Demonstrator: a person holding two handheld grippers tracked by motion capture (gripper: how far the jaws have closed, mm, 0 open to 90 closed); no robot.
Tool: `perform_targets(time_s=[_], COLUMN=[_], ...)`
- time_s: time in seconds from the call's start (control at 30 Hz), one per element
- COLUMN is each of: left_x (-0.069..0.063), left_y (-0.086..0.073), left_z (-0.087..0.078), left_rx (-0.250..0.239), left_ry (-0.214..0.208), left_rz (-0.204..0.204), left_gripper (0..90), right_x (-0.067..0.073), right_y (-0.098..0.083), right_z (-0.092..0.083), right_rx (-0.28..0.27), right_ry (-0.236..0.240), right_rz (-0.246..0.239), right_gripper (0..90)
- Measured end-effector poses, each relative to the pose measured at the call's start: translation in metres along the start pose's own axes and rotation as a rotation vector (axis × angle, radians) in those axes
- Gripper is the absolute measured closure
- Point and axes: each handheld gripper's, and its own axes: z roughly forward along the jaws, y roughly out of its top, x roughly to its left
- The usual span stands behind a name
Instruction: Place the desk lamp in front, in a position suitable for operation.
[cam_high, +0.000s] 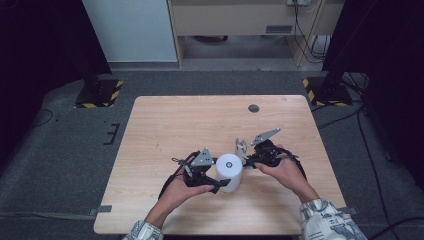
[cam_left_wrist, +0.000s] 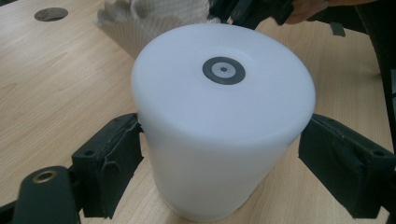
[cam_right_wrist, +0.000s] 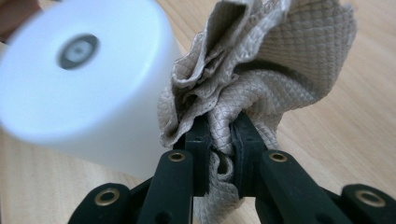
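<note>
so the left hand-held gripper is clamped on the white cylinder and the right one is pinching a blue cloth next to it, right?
Not quite: the cloth is beige with a quilted weave, not blue, as the right gripper view shows. The rest holds: the left hand-held gripper is around the white cylinder, and the right hand-held gripper pinches the cloth beside it.

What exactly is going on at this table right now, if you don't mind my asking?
A person works with a handheld gripper in each hand. The left gripper has its jaws on either side of a white cylinder standing upright on the wooden table. The right gripper is shut on a bunched beige cloth, holding it right beside the cylinder.
</note>
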Motion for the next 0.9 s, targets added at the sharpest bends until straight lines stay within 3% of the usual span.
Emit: perform_targets(time_s=[0.23,0.37,0.5,0.63,0.9], left_x=[-0.001,-0.003,-0.005,-0.008,0.000], left_y=[-0.001,-0.002,-0.002,-0.009,-0.023], left_z=[0.001,0.000,-0.003,-0.015,-0.035], left_rx=[0.003,0.005,-0.008,0.010,0.027], left_ry=[-0.001,-0.003,0.000,0.010,0.045], left_rz=[0.002,0.005,-0.006,0.010,-0.010], left_gripper=[12.3,12.7,11.8,9.4,9.2], right_x=[-0.003,-0.002,-0.003,-0.006,-0.018], right_y=[-0.018,-0.022,-0.023,-0.020,-0.016], right_z=[0.016,0.018,0.011,-0.006,-0.022], right_rx=[0.061,0.067,0.045,0.017,0.000], right_ry=[0.004,0.006,-0.012,-0.044,-0.100], right_rz=[0.006,0.008,0.012,0.019,0.042], right_gripper=[80.0,80.0,80.0,80.0,79.9])
